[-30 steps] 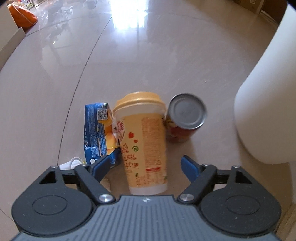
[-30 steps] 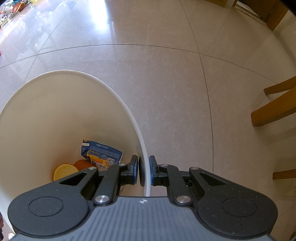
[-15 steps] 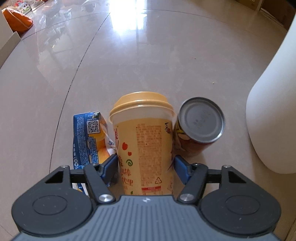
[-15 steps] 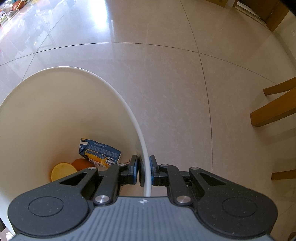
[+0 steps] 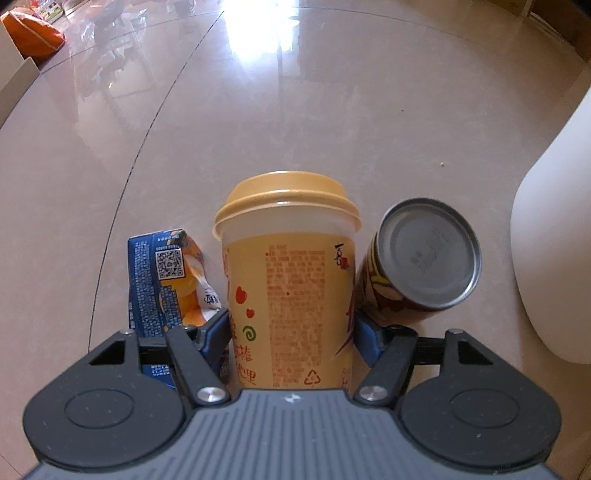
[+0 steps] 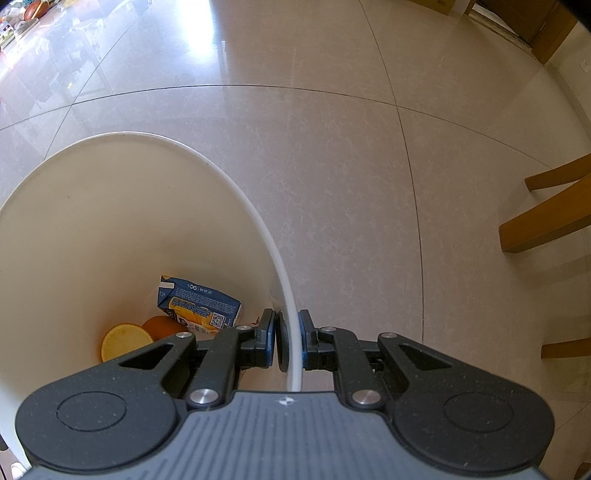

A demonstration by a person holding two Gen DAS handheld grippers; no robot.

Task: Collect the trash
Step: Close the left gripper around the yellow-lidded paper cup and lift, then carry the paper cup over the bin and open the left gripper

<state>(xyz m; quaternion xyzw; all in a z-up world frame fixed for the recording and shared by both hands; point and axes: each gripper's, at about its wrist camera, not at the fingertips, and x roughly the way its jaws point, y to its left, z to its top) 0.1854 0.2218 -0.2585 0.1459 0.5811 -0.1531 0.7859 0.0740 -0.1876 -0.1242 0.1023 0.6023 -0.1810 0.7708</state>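
My left claw (image 5: 291,332) is clenched on the cup (image 5: 288,280), a tall yellow paper cup with a tan lid, standing upright with one blue finger (image 5: 216,334) pressed to each side of its lower wall. Just left of the cup a crumpled blue and orange juice carton (image 5: 162,280) lies on the floor, partly under my left finger. Just right of the cup a can (image 5: 417,266) lies tipped, its grey metal end facing the camera; whether it touches the cup I cannot tell from this angle. The white bin (image 5: 554,240) bulges in at the right edge of the left view, near the can but apart from it.

My right claw (image 6: 288,339) is clamped on the rim of that bin (image 6: 221,177), one finger inside the wall and one outside. Down at the bottom of the bin lie another blue juice carton (image 6: 201,304) and what looks like an orange lid (image 6: 125,339) beside a darker orange shape.

The floor (image 6: 351,166) is glossy beige tile with thin dark grout lines, and window glare flares white across the far part. Wooden chair legs (image 6: 546,221) stand at the right of the right view. Far off at the upper left of the left view sits an orange cushion (image 5: 31,31), with blurred clutter behind it.
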